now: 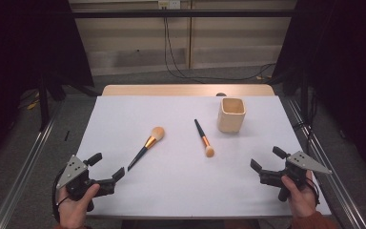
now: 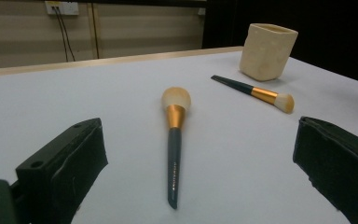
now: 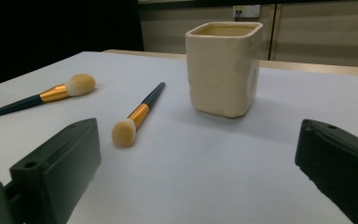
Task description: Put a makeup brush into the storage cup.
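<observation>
Since the left gripper (image 1: 108,167) and right gripper (image 1: 265,159) are both spread and empty, close low across the dark-handled, gold-ferruled round brush (image 1: 147,145), well left of the cream square ceramic cup (image 1: 231,114), mid-handle for balance

Two makeup brushes and one cup are laid out on the white table top.

The left brush (image 1: 147,148) has a dark handle, a gold ferrule and a rounded pale bristle head. It lies flat on a diagonal, with the bristles toward the far side and the pointed handle tip toward the near left.

The right brush (image 1: 203,138) is of the same make but shorter. It lies flat, bristles toward the near side and handle pointing away.

The cup (image 1: 231,115) is cream, square-sided and open-topped. It stands upright just beyond and to the right of the right brush, apart from it.
</observation>
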